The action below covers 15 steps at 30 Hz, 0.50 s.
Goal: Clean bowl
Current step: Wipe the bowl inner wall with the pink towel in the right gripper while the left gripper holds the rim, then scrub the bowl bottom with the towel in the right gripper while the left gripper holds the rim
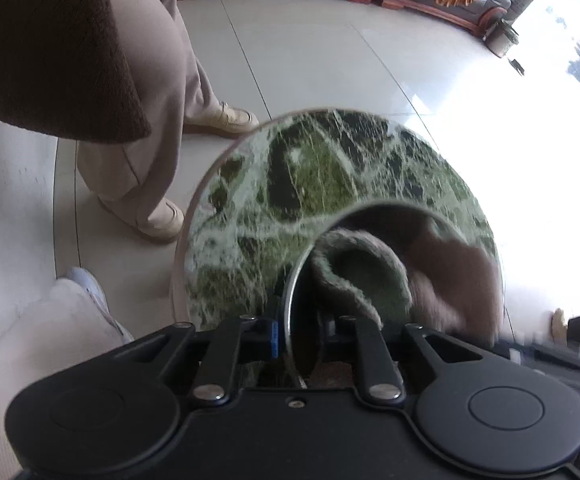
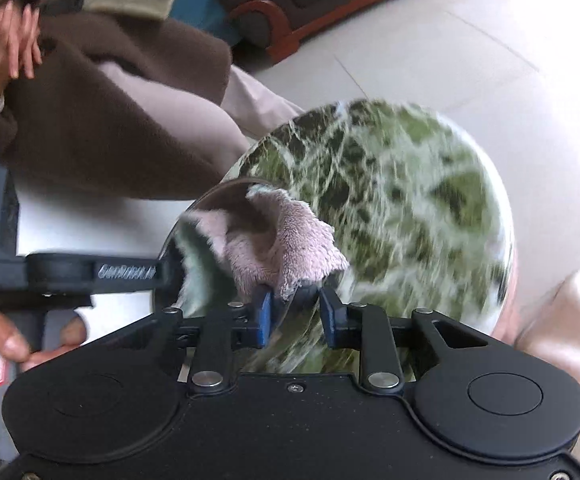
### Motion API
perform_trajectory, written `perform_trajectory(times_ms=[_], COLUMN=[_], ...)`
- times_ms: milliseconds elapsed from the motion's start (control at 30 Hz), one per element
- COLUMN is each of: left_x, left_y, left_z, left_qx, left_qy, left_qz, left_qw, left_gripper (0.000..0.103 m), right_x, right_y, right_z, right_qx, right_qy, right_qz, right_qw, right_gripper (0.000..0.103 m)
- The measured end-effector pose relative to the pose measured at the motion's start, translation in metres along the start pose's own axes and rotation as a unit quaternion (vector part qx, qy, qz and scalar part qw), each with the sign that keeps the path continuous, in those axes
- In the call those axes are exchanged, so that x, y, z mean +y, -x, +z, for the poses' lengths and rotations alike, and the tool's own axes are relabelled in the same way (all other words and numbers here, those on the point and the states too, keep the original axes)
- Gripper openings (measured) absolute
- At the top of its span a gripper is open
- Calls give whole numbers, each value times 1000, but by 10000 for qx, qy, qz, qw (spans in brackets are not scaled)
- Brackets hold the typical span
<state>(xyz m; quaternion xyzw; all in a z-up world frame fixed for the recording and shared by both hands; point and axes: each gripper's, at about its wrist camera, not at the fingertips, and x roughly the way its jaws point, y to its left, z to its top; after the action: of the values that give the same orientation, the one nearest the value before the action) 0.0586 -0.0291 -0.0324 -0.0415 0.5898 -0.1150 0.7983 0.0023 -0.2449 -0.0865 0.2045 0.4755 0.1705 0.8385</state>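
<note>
L gripper (image 1: pixel 303 340) clamped on rim of steel bowl (image 1: pixel 290 304), bowl on green marble table (image 1: pixel 290 168) nr edge. R gripper (image 2: pixel 295 312) pinching pink cloth (image 2: pixel 274 240) inside bowl. Risk: I scrub too hard, thin rim slips frm L pads, bowl skids off; cloth cd pull free.
</note>
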Motion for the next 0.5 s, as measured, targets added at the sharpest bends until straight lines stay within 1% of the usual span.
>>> perform_trajectory(times_ms=[67,167,267,300,333,367,433,467,500], left_x=[-1,-5,-10,-10,-9,-8,-6,-5,-4], left_y=[1,1,1,1,1,1,0,0,0], left_z=[-4,-8,-11,-11,-11,-11,-11,-10,-10], left_qx=[95,217,214,198,189,182,169,162,155], left_qy=[-10,5,-40,-2,17,30,55,67,80], left_qz=[-46,-108,-70,-61,-72,-86,-115,-130,-144], left_qw=[9999,9997,9997,9998,9998,9998,9998,9998,9997], left_gripper=[15,17,19,18,18,19,19,19,19], right_x=[2,10,27,32,36,39,43,46,49], right_y=[-7,-14,-18,-18,-13,-5,10,19,28], right_z=[13,35,53,54,53,51,47,44,39], right_qx=[89,174,210,190,105,-30,-299,-416,-514], right_qy=[364,1077,1894,2136,2299,2410,2630,2754,2893], right_qz=[-40,-81,11,-33,-101,-126,-175,-123,16], right_qw=[9993,9940,9817,9767,9731,9704,9642,9604,9559], right_gripper=[22,22,23,26,35,37,37,37,37])
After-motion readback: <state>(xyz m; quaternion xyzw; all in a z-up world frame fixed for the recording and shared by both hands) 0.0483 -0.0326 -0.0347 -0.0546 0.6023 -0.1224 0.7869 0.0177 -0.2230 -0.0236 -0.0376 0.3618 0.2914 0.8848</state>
